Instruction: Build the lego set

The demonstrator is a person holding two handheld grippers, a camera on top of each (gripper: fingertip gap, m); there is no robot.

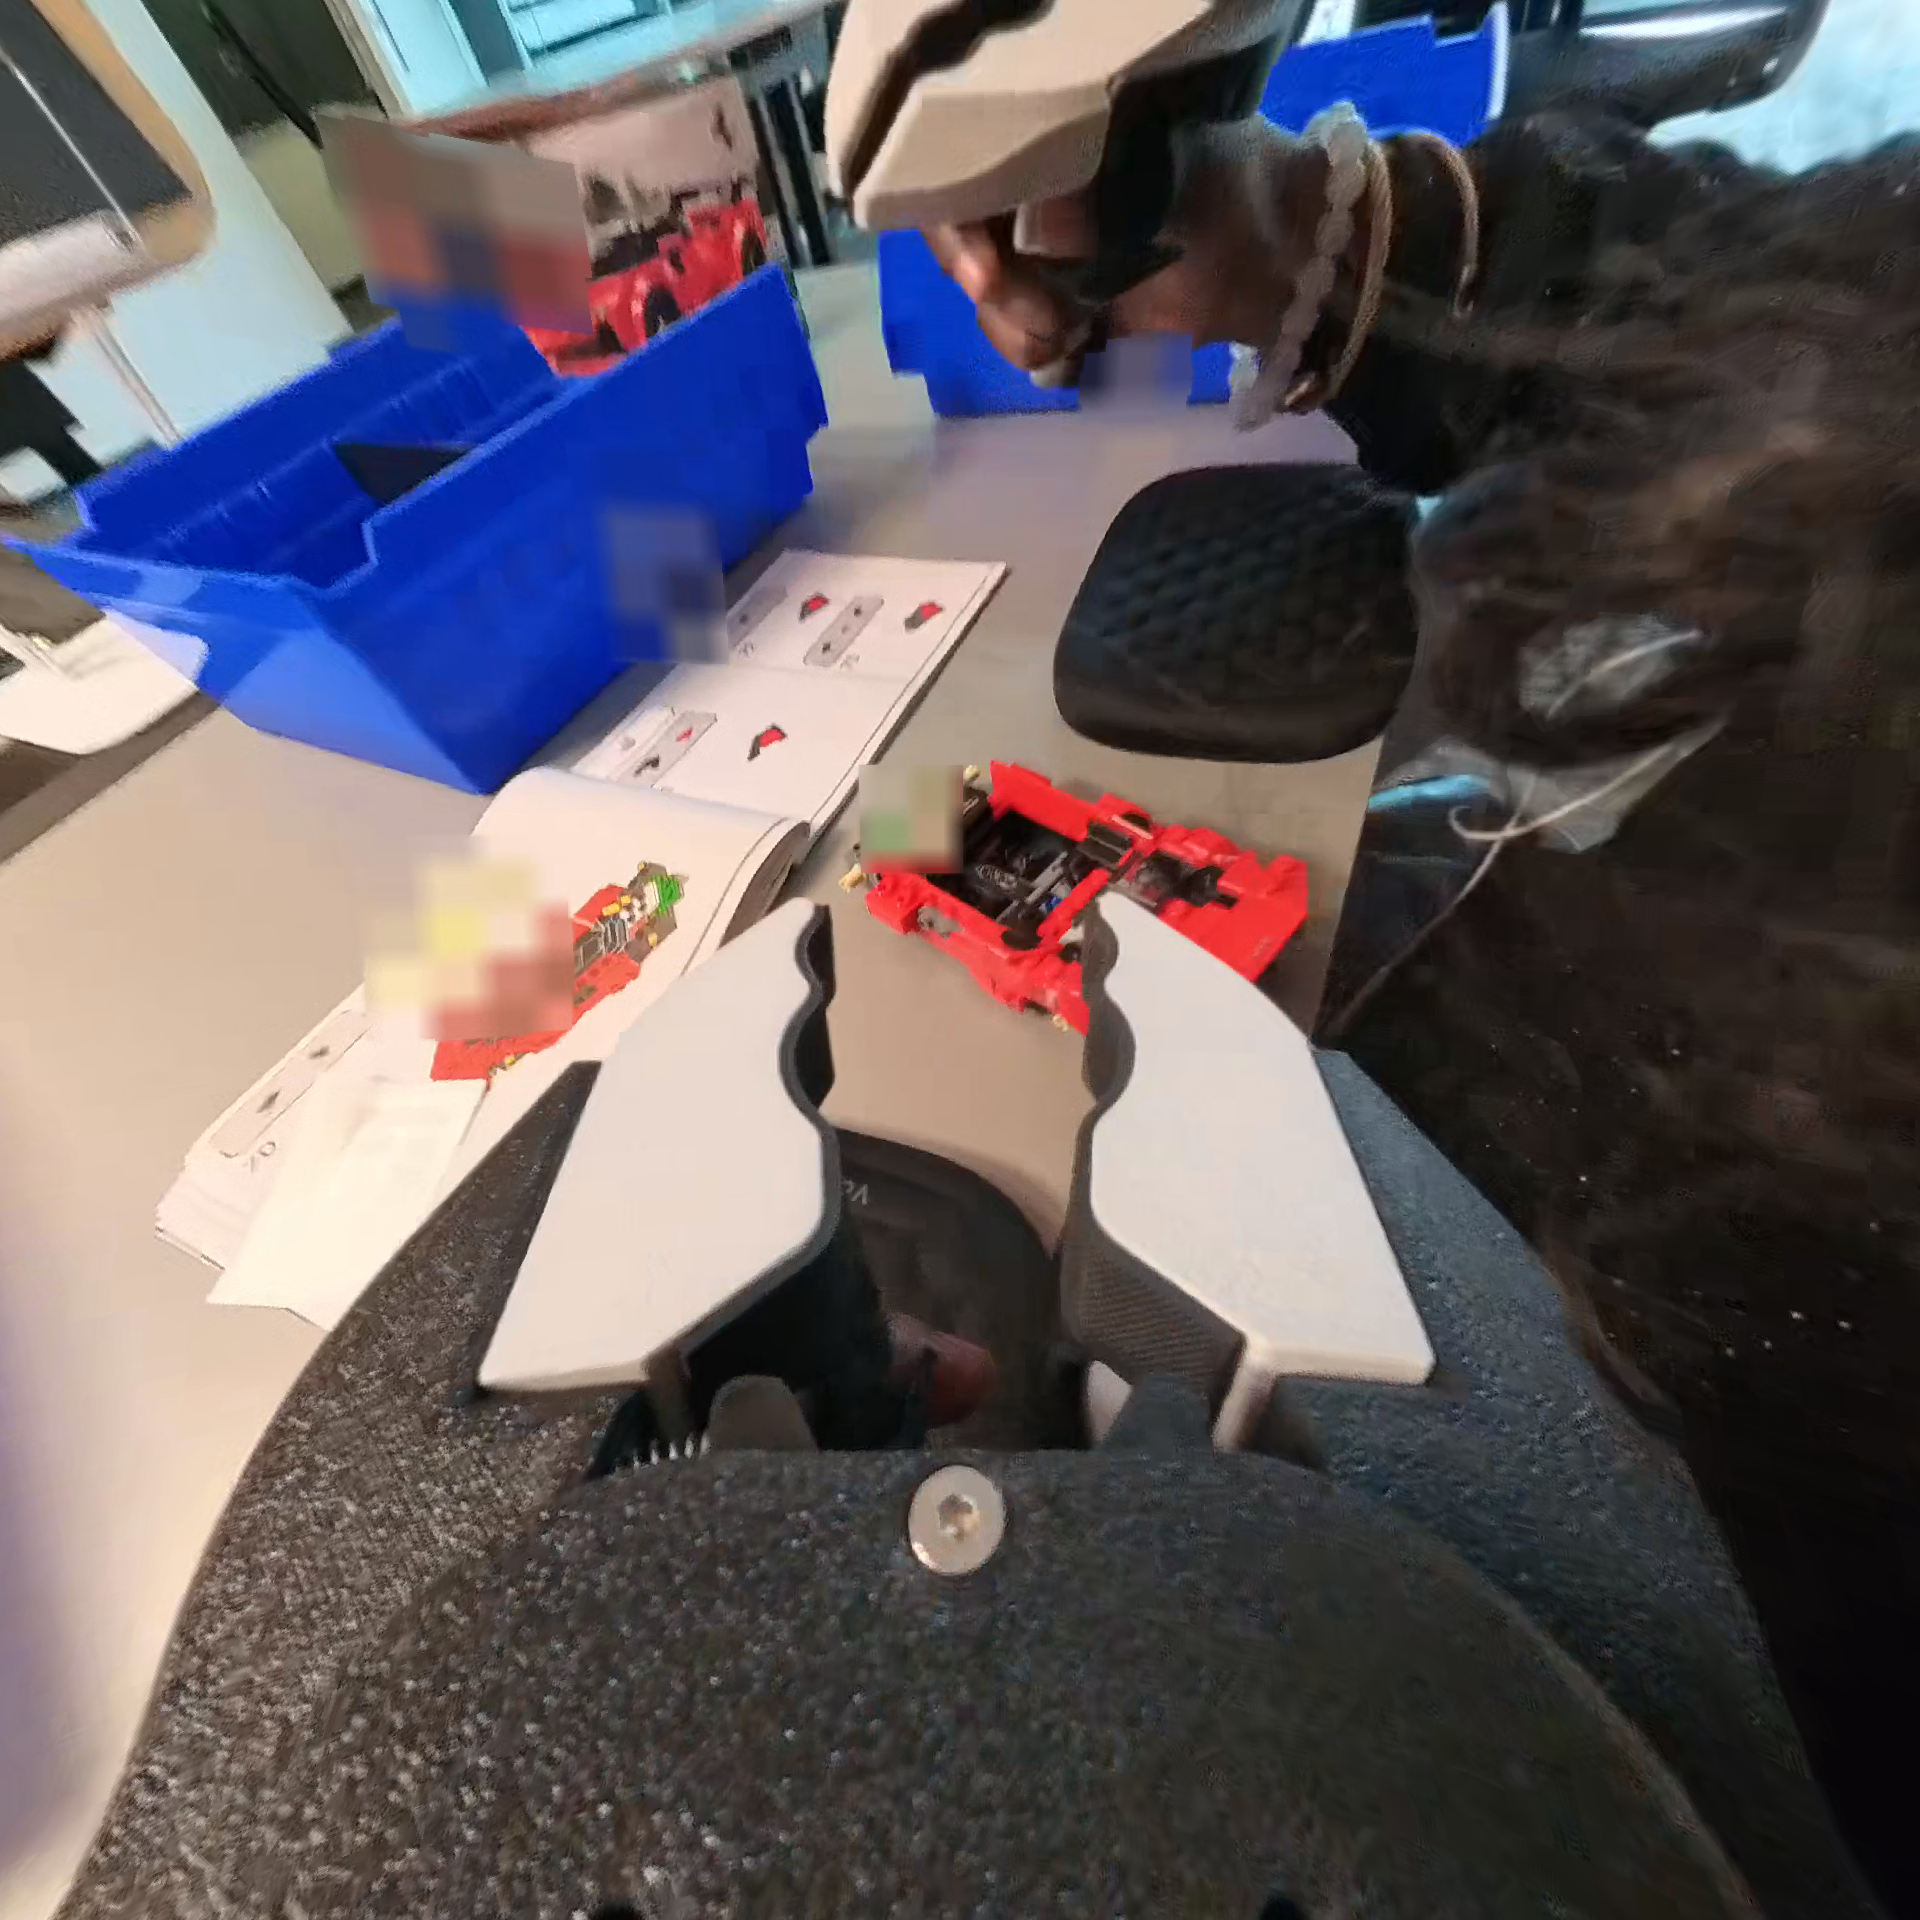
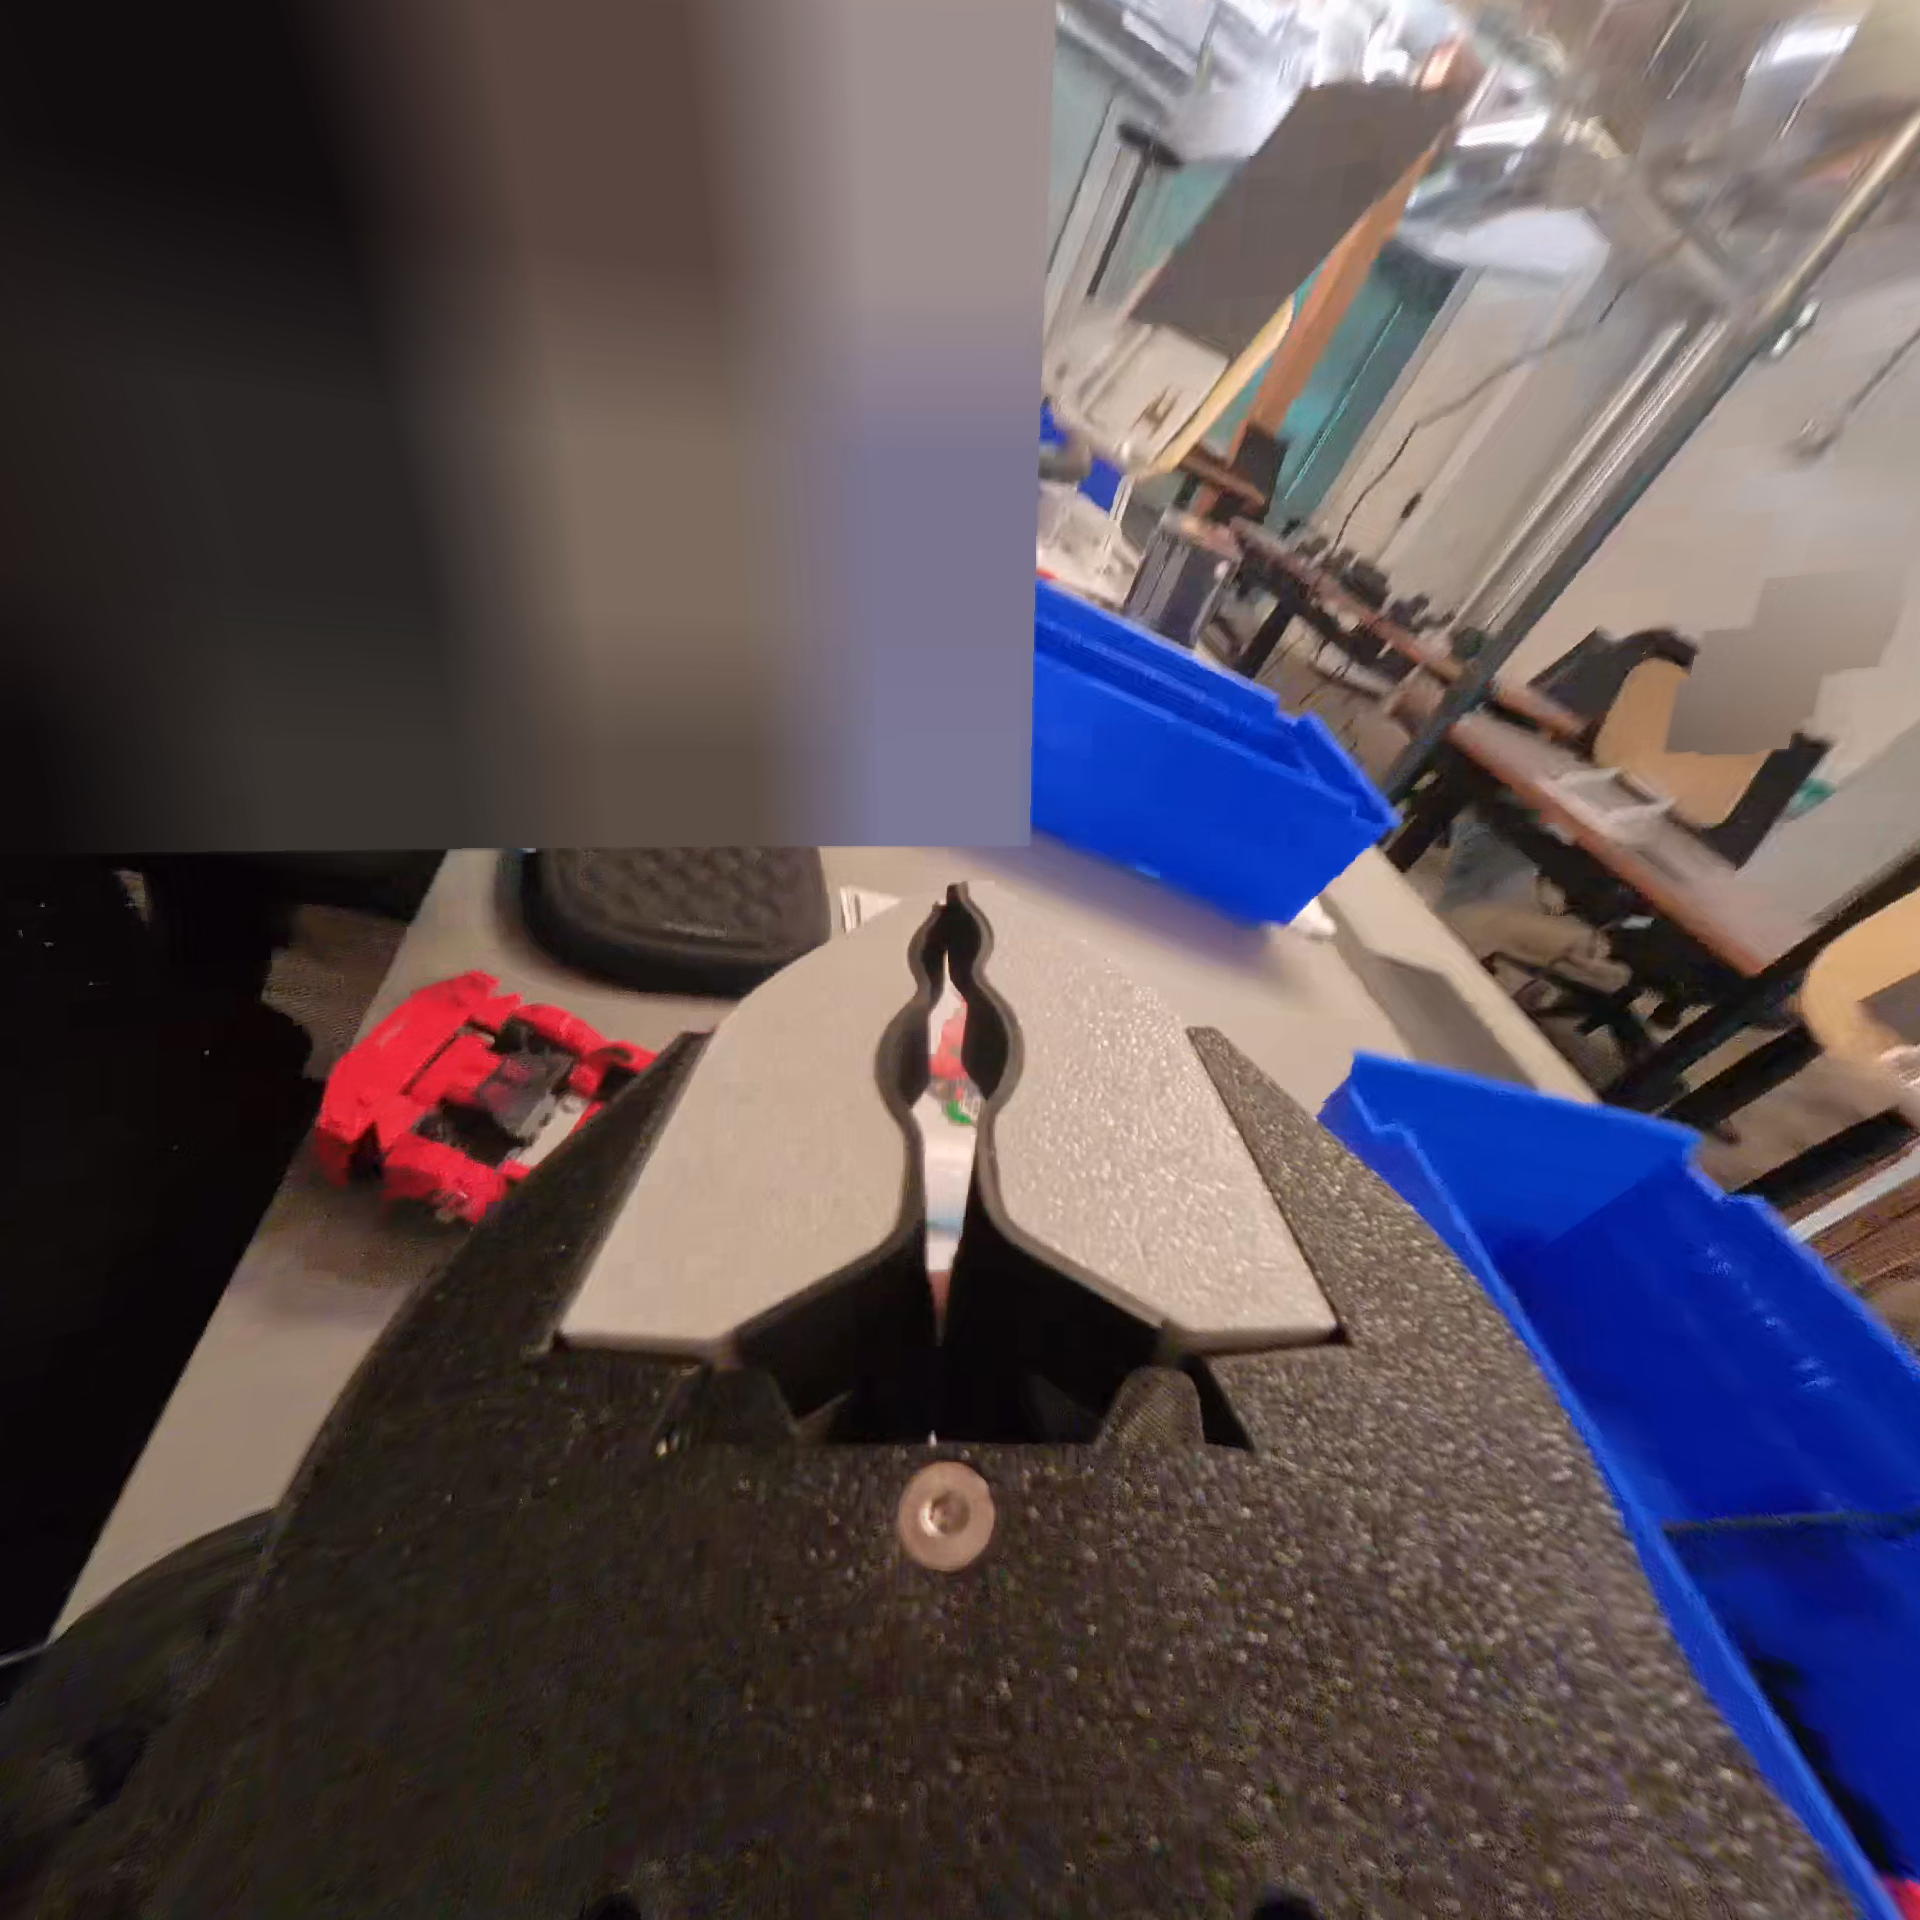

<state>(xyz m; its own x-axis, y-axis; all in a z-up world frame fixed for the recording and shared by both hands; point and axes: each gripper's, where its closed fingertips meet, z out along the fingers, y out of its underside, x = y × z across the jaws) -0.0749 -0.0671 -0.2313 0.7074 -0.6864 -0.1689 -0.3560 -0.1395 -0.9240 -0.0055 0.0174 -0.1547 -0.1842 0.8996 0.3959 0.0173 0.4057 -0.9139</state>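
Observation:
A partly built red lego car [image 1: 1091, 883] lies on the grey table [image 1: 208, 883], just beyond my left gripper's [image 1: 961, 925] right fingertip. The left gripper is open and empty, low over the table. An open instruction booklet [image 1: 790, 675] lies to the car's left. My right gripper [image 2: 956, 909] is shut, with nothing visible between its fingers, and is raised above the table. It shows at the top of the left wrist view [image 1: 935, 94], held by a hand. In the right wrist view the car [image 2: 457, 1091] lies to the lower left.
A blue bin [image 1: 447, 582] holding the set's box stands behind the booklet. Two more blue bins [image 2: 1174, 758] [image 2: 1662, 1351] stand on the right. A black padded armrest [image 1: 1236, 613] sits behind the car. A person in dark clothing [image 1: 1662, 935] is at the table's right edge. Across from one pair of fingers to the other is roughly 15 cm.

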